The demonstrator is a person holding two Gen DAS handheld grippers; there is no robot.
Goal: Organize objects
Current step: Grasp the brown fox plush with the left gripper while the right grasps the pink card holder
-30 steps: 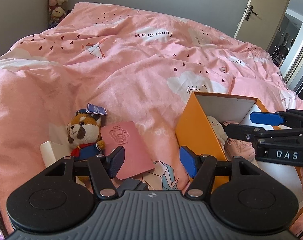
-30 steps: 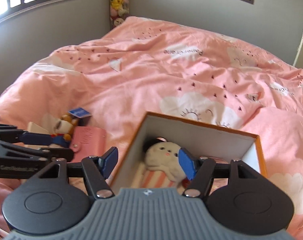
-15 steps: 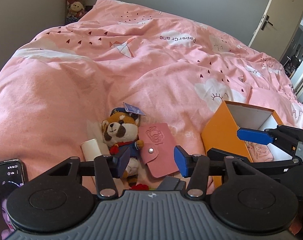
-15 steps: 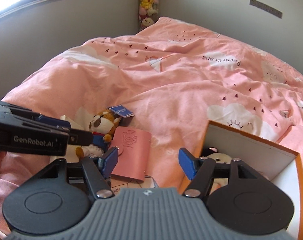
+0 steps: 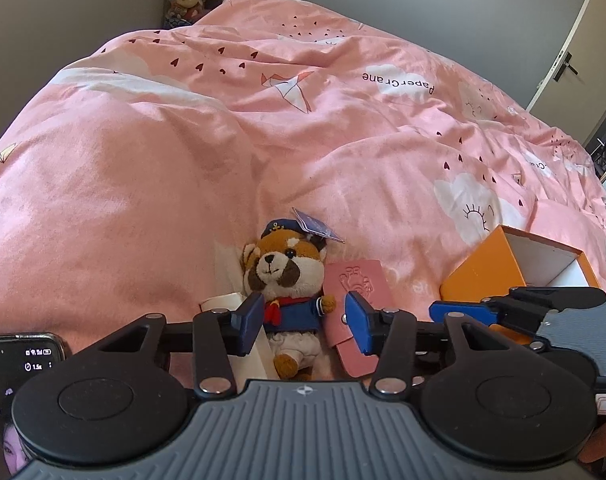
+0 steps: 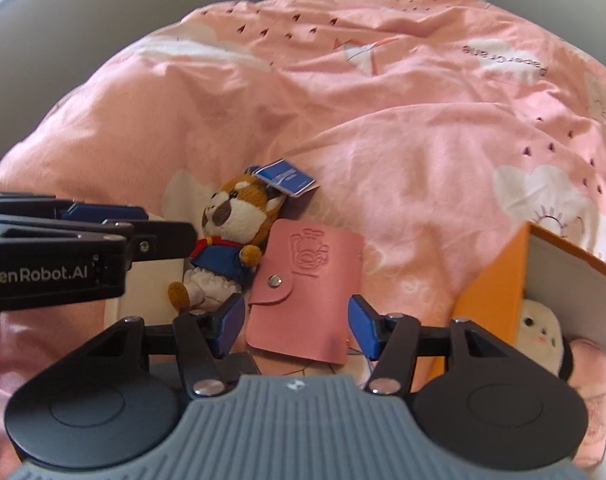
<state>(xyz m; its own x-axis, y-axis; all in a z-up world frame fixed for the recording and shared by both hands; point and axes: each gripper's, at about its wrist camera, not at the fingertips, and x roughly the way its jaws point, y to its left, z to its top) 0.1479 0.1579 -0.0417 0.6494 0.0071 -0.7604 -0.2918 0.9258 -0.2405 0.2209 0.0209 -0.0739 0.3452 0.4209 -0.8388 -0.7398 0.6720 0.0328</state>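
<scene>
- You are swinging both claws away from the orange box (image 6: 491, 300) and toward the loose items on the bed (image 5: 143, 184); a second ago the right claw was looking straight into the box, and it is now lining up over the pink card wallet (image 6: 307, 292).
- Your left claw (image 5: 301, 322) is hanging spread and empty, its blue pads bracketing the fox plush (image 5: 287, 280) without touching it, where a second ago it was aimed between the wallet and the box.
- Your right claw (image 6: 293, 326) is also spread and holding nothing, with the wallet's near edge sitting between its pads.
- That is suggesting the next pick is starting: likely the plush for the left, the wallet for the right, both bound for the box.
- The box is sitting on the bed just right of the wallet, already holding a white plush (image 6: 541, 330) and something pink.
- A cream roll (image 5: 227, 300) is lying under the fox plush's left side.
- Readable writing: "GenRobot.AI" on the left claw's side in the right view, "PaperCrane" printed upside down on the duvet, and "1.5x" on the phone (image 5: 19, 356) screen at the lower left.
- The blue tag (image 6: 287, 178) on the fox's hat is too small to read.
</scene>
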